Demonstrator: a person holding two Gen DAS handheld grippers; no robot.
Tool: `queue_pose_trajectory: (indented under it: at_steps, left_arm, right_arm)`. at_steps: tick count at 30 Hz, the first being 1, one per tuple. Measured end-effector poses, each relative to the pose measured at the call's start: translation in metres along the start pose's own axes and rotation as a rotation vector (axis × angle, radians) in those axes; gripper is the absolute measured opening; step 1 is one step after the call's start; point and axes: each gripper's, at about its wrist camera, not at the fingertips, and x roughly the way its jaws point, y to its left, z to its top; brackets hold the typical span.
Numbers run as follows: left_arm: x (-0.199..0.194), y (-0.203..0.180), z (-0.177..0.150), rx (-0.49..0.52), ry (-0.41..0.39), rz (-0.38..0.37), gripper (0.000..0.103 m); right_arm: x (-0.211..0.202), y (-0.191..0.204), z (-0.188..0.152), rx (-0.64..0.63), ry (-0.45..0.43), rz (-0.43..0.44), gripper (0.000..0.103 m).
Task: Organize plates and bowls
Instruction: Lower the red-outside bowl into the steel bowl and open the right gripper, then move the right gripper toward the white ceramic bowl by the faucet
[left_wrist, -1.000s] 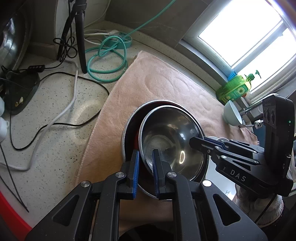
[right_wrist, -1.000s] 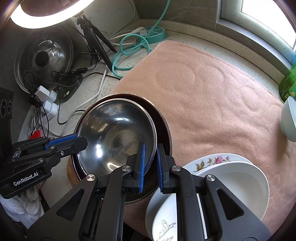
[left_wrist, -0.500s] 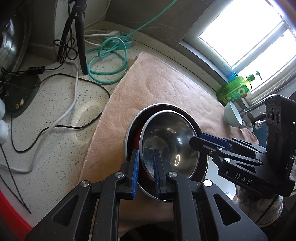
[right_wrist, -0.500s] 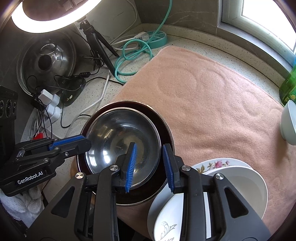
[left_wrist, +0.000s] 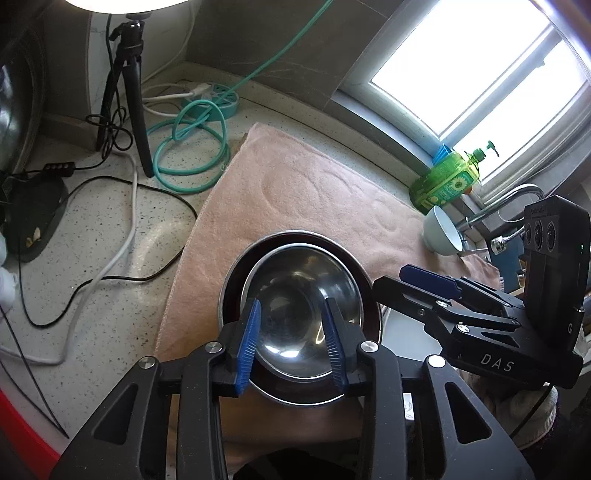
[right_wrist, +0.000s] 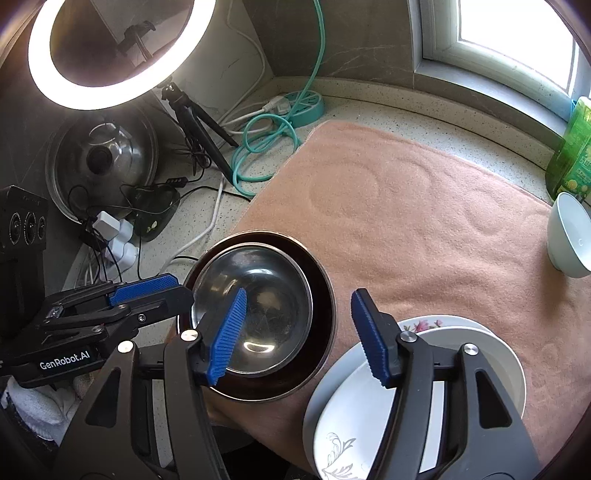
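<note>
A small steel bowl (left_wrist: 295, 291) sits nested inside a larger dark-lined steel bowl (left_wrist: 364, 284) on a pink towel (left_wrist: 295, 184); both show in the right wrist view, small bowl (right_wrist: 266, 295) and larger bowl (right_wrist: 321, 295). My left gripper (left_wrist: 291, 343) is open above the bowls' near rim, holding nothing. My right gripper (right_wrist: 299, 332) is open wide and empty above the bowls' right edge. White plates (right_wrist: 461, 354) with floral print are stacked just right of the bowls. A pale bowl (right_wrist: 569, 236) lies tipped at the towel's far right.
A green soap bottle (left_wrist: 447, 181) stands on the sill by a tap (left_wrist: 517, 195). Cables, a teal hose coil (left_wrist: 188, 147), a tripod (left_wrist: 129, 92), a ring light (right_wrist: 114, 51) and a pot lid (right_wrist: 99, 166) crowd the speckled counter at left.
Both grippers let go of the small steel bowl's rim and opened. The bowl now rests level inside the larger one. Both grippers have pulled back and up.
</note>
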Motion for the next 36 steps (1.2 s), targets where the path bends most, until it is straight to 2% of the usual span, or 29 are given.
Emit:
queue_pose_trajectory:
  at_steps: [2, 4, 6, 12, 23, 29, 36]
  left_arm:
    - [-0.003, -0.005, 0.005, 0.021, -0.01, -0.009, 0.041]
    - [-0.003, -0.01, 0.011, 0.042, -0.014, -0.018, 0.047]
    - [-0.001, -0.016, 0.016, 0.062, -0.019, -0.033, 0.051]
    - [0.009, -0.048, 0.028, 0.151, -0.003, -0.079, 0.052]
    - [0.04, -0.124, 0.052, 0.19, -0.007, -0.126, 0.052]
    - [0.069, -0.173, 0.064, 0.214, -0.012, -0.115, 0.052]
    - [0.109, -0.217, 0.073, 0.225, 0.001, -0.115, 0.052]
  right_arm:
    - [-0.01, -0.006, 0.001, 0.024, -0.02, -0.008, 0.069]
    - [-0.02, -0.014, 0.001, 0.056, -0.04, -0.018, 0.078]
    - [-0.029, -0.023, 0.001, 0.09, -0.06, -0.039, 0.079]
    - [-0.058, -0.061, -0.002, 0.185, -0.116, -0.102, 0.087]
    - [-0.102, -0.175, -0.009, 0.287, -0.169, -0.155, 0.087]
    - [-0.116, -0.251, -0.011, 0.353, -0.192, -0.18, 0.088]
    - [-0.124, -0.319, -0.016, 0.43, -0.228, -0.195, 0.087]
